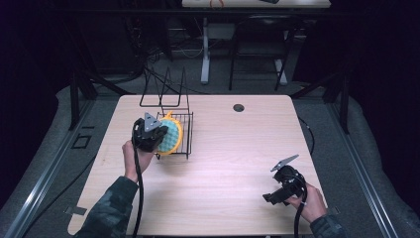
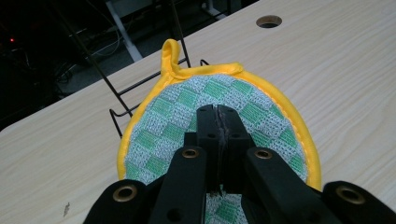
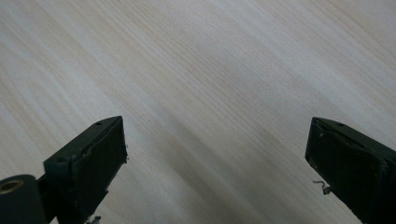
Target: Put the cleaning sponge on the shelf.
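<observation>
While left gripper (image 2: 218, 122) pinches potholder (image 2: 261, 109) against wire rack (image 1: 179, 133) | right gripper (image 3: 217, 163) spread above table (image 1: 233, 148)

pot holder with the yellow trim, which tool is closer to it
Left. The left tool is shut on the pot holder at the wire rack. The right tool is open over bare table, far off near the right edge.

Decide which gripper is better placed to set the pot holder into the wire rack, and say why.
Left. The left gripper is shut on the pot holder beside the wire rack; the right gripper is open, far off.
</observation>
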The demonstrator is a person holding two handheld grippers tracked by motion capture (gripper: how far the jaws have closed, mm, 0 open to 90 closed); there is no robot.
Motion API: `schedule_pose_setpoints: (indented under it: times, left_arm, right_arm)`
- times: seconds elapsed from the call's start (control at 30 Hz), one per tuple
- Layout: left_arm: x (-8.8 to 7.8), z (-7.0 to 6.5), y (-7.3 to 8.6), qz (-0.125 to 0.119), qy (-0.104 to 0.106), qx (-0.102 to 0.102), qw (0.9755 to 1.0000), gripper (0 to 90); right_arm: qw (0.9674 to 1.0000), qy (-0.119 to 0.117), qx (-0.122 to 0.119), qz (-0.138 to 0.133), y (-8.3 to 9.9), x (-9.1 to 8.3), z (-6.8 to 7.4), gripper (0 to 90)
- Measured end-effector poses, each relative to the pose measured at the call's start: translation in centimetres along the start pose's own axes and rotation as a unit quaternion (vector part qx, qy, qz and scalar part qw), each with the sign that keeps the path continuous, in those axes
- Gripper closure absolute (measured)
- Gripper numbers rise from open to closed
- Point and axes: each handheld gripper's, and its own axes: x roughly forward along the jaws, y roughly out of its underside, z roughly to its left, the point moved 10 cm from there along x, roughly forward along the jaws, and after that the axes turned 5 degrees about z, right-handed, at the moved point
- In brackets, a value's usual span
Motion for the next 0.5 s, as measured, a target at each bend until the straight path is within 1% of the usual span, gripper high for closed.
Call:
schedule_pose_setpoints:
  times: [0.03, 0.1, 0.2, 0.27, 0.3, 0.4, 0.43, 0.5]
  left_arm:
    - [0.2, -0.1, 0.0, 0.001, 0.002, 0.001, 1.0, 89.4]
    - [0.5, -0.3, -0.1, 0.001, 0.001, 0.007, 1.0, 89.4]
    - [0.8, -0.4, -0.1, 0.002, 0.001, 0.008, 1.0, 89.4]
    - [1.3, -0.6, -0.1, 0.004, -0.002, 0.013, 0.9999, 89.4]
    - [1.5, -0.6, -0.2, 0.0, -0.005, 0.013, 0.9999, 89.4]
    - [1.9, -0.6, -0.3, 0.001, -0.007, 0.014, 0.9999, 89.4]
    - [2.0, -0.5, -0.2, 0.007, -0.007, 0.019, 0.9998, 89.4]
    - [2.3, -0.6, -0.2, 0.007, -0.008, 0.019, 0.9998, 89.4]
  right_arm:
    - [1.0, 0.0, 0.0, 0.0, 0.0, 0.0, 0.0, 4.6]
    - [1.0, 0.0, 0.0, 0.0, 0.0, 0.0, 0.0, 4.6]
    - [1.0, -0.001, 0.0, -0.001, 0.0, 0.0, 0.0, 4.7]
    - [1.0, 0.0, -0.001, 0.001, 0.1, 0.0, 0.0, 4.7]
    - [1.0, 0.0, -0.002, 0.002, 0.1, 0.0, 0.0, 4.7]
    - [1.0, 0.0, -0.002, 0.0, 0.1, 0.0, 0.0, 4.7]
    - [1.0, 0.001, -0.001, 0.0, 0.1, -0.1, 0.1, 4.7]
    - [1.0, 0.001, -0.002, 0.002, 0.2, -0.1, 0.0, 4.7]
